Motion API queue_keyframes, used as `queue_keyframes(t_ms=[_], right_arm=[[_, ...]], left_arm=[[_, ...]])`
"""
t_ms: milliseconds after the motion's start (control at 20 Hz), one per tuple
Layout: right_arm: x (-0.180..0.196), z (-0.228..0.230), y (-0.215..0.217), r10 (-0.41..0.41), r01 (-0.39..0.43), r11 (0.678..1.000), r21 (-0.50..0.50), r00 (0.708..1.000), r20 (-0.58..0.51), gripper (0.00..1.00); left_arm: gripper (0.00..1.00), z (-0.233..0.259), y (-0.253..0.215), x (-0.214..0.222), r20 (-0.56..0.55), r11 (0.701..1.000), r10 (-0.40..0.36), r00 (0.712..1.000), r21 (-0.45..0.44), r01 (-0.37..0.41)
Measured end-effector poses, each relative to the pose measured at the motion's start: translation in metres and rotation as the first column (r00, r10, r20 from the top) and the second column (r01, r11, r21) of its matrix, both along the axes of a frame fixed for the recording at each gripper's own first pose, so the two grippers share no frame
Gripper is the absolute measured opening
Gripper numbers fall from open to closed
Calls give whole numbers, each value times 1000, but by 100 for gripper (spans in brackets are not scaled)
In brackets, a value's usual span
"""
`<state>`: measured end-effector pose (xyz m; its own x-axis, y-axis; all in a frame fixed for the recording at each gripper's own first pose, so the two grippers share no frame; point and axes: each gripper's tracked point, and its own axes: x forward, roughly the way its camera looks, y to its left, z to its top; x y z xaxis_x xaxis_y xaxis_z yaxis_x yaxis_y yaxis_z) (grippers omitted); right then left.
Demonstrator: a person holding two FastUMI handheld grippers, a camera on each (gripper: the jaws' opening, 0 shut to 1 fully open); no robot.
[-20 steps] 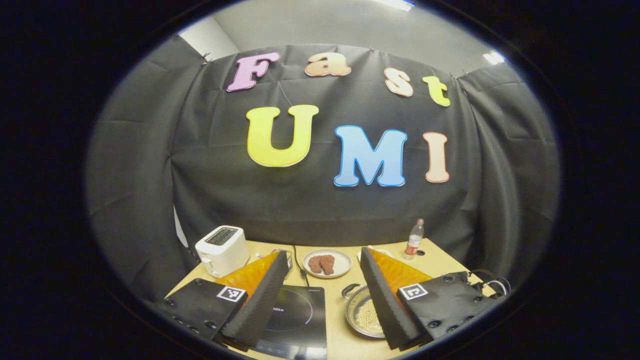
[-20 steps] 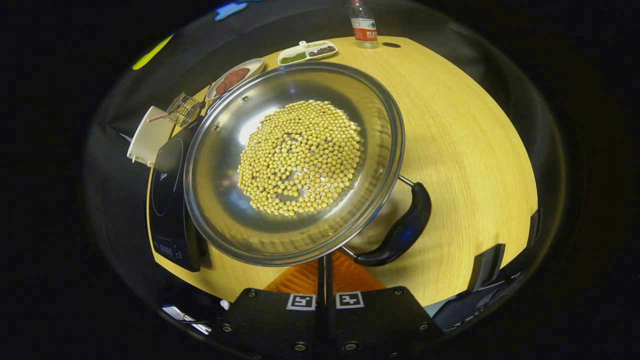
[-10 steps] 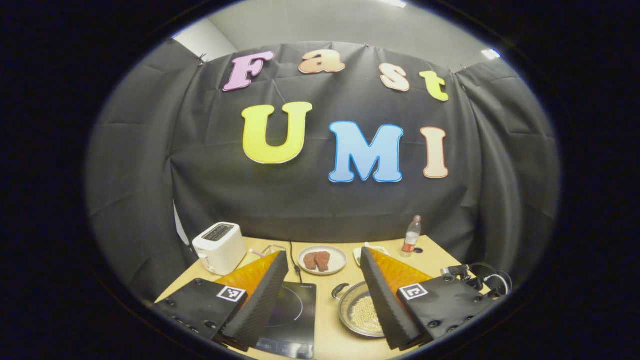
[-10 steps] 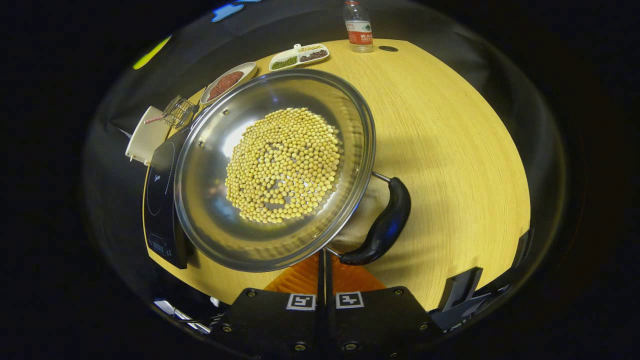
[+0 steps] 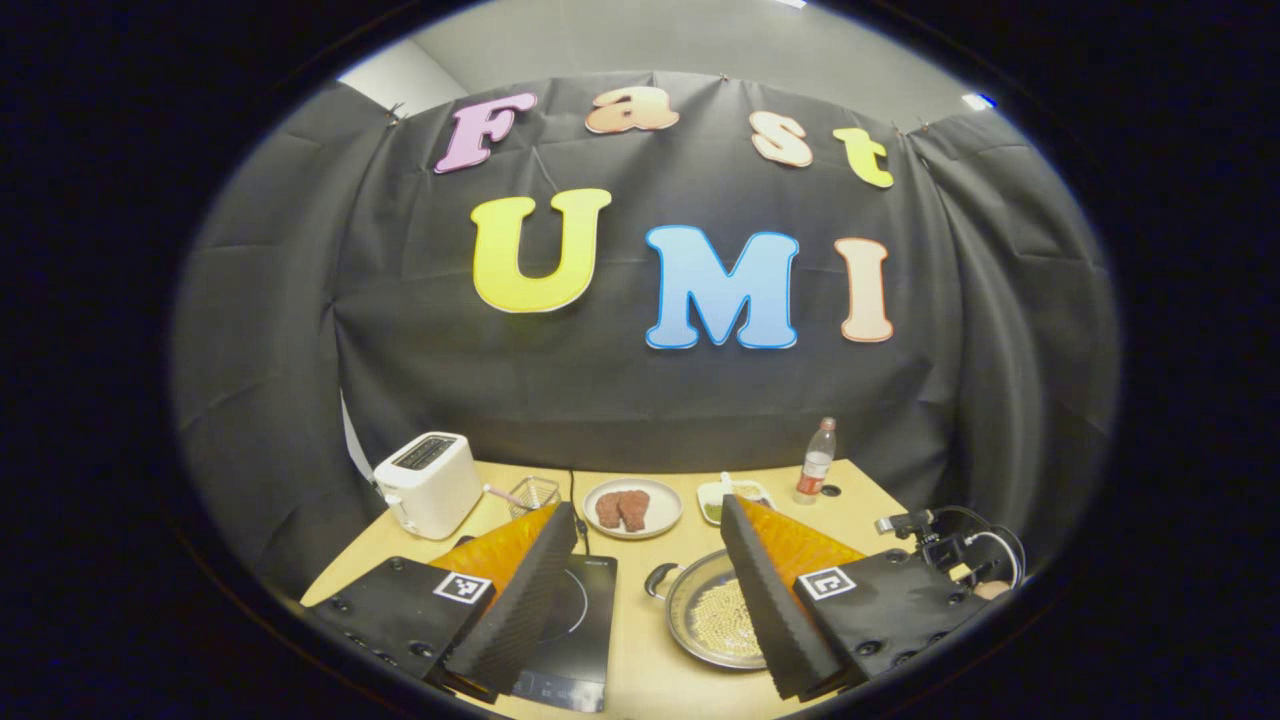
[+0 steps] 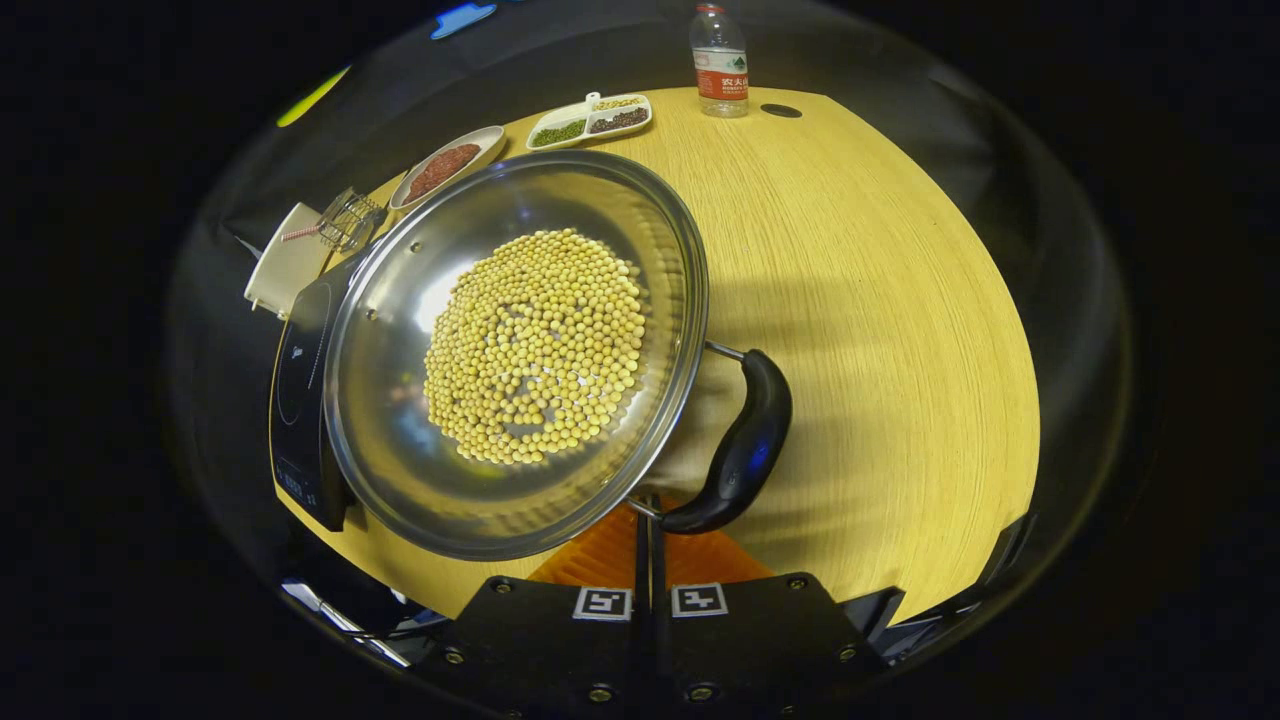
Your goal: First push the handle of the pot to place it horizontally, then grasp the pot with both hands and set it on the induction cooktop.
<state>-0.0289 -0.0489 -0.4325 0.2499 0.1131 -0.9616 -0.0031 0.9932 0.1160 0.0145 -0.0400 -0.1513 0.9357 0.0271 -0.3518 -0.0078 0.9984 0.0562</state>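
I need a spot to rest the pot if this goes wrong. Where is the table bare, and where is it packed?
Bare wood spreads across the table beside the pot, from its black handle up to the water bottle. It is crowded on the pot's other side: induction cooktop, toaster, wire basket, plate of meat and divided dish.

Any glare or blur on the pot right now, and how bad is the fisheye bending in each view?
Right gripper view: a bright glare patch sits on the pot wall left of the soybeans, the rim looks slightly smeared, the table edge bows strongly, and the handle casts a soft shadow. Left gripper view: sharp, evenly lit, the cloth wall bulges outward.
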Motion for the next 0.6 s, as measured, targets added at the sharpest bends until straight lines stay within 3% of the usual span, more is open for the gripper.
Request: queue_keyframes(t_ms=[150,250,350,500,600], right_arm=[[8,-1,-11,29,-28,999,-33,1000,8,0],[14,-1,-17,50,-50,998,-49,999,8,0],[21,-2,-24,60,-60,997,-58,998,11,0],[33,-2,-33,63,-62,997,-52,998,16,0],[39,-2,-37,75,-73,996,-57,997,23,1]], left_arm=[[93,-4,-7,0,-11,1000,2,1000,3,-2],[99,-9,-16,2,-23,1000,-5,1000,-5,5],[93,-9,-18,6,-25,1000,4,1000,8,-4],[99,-8,-24,11,-21,1000,9,1000,3,-9],[93,-10,-27,15,-25,1000,14,1000,9,-14]])
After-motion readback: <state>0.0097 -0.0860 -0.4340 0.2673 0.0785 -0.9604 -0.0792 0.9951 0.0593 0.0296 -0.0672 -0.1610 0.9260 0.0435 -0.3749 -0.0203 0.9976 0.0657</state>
